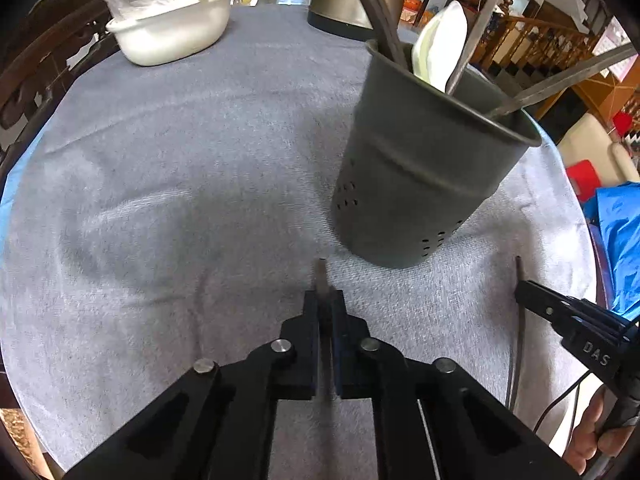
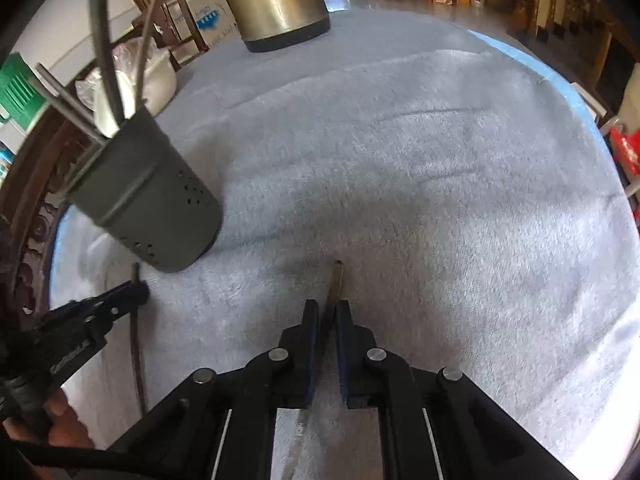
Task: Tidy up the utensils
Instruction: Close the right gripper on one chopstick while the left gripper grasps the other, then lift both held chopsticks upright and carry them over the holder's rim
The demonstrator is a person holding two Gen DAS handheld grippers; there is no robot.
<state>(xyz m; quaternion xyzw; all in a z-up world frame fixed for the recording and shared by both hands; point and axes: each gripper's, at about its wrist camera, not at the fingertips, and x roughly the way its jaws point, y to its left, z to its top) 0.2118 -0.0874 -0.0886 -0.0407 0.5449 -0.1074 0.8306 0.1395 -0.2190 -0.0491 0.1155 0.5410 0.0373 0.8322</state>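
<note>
A dark grey perforated utensil holder (image 1: 424,168) stands on the grey towel (image 1: 180,200) and holds a white spoon (image 1: 440,48) and several metal utensils. It also shows in the right wrist view (image 2: 148,204). My left gripper (image 1: 323,300) is shut on a thin dark utensil handle (image 1: 321,276), low over the towel just in front of the holder. My right gripper (image 2: 327,308) is shut on a thin metal utensil (image 2: 336,280), low over the towel to the right of the holder. Each gripper shows in the other's view, the right gripper (image 1: 524,292) and the left gripper (image 2: 140,290).
A white tub (image 1: 172,28) with plastic bags sits at the towel's far left. A brass-coloured kettle (image 2: 276,4) stands at the far edge. A carved wooden chair (image 1: 44,68) is to the left, and a wooden stair railing (image 1: 532,40) is behind right.
</note>
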